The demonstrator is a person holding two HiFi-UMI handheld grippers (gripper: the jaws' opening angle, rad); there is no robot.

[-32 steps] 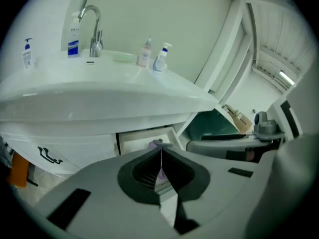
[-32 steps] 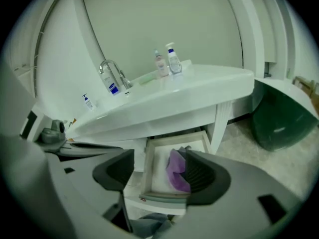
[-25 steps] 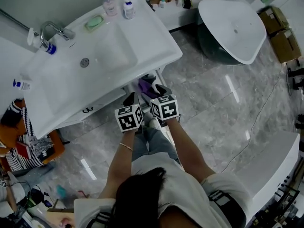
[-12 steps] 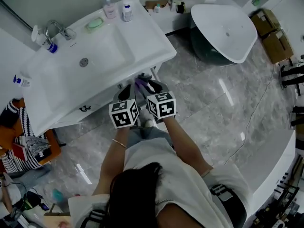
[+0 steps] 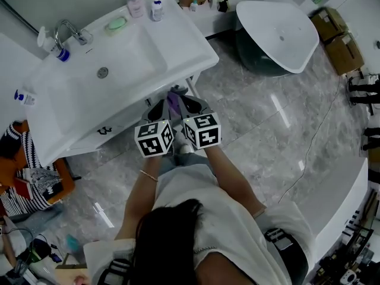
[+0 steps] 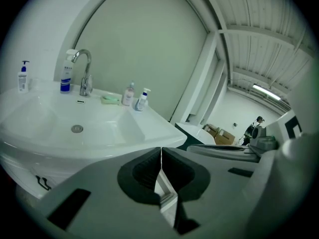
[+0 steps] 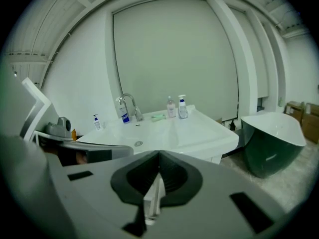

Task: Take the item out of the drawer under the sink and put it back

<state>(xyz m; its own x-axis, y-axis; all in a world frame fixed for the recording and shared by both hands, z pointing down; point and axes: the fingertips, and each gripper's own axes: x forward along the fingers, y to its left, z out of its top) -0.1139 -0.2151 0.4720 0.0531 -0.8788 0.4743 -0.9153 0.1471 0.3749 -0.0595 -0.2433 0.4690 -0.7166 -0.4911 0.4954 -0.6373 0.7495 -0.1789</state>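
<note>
**A:** Listing the tools first: how are they standing?

**B:** Left gripper (image 6: pixel 161 156): jaws are lying together, pad against pad, nothing between. Right gripper (image 7: pixel 159 158): jaws have just been closing and are lying together too, nothing between. Both are hanging side by side before the sink (image 5: pixel 184 46), with their cubes (image 5: pixel 154 138) facing the head camera.

**A:** Locating the item?

**B:** Item (image 5: pixel 173 104), purple. It is showing in the head view only, as a small patch between the two grippers' front ends. It is sitting at 12 o'clock of the cubes, just under the sink's front rim. Whether it is touching either jaw, I cannot tell. The drawer is lying hidden beneath rim and grippers.

**A:** Entering the sink top?

**B:** Reading from the drain (image 5: pixel 103 72):
- Faucet (image 5: pixel 68 31) is standing at 10 o'clock, with a spray bottle (image 5: pixel 56 51) just beside it.
- Soap (image 5: pixel 117 24), green, is lying at 12 o'clock.
- Two bottles (image 5: pixel 157 9) are standing at 1 o'clock on the back rim.
- Pump bottle (image 5: pixel 22 97) is standing at 9 o'clock.

**A:** Adding the surroundings?

**B:** Tub (image 5: pixel 279 34) is standing at 2 o'clock of the grippers on the marble floor (image 5: pixel 255 135). Boxes (image 5: pixel 335 34) are sitting beyond it on the same bearing.
</note>
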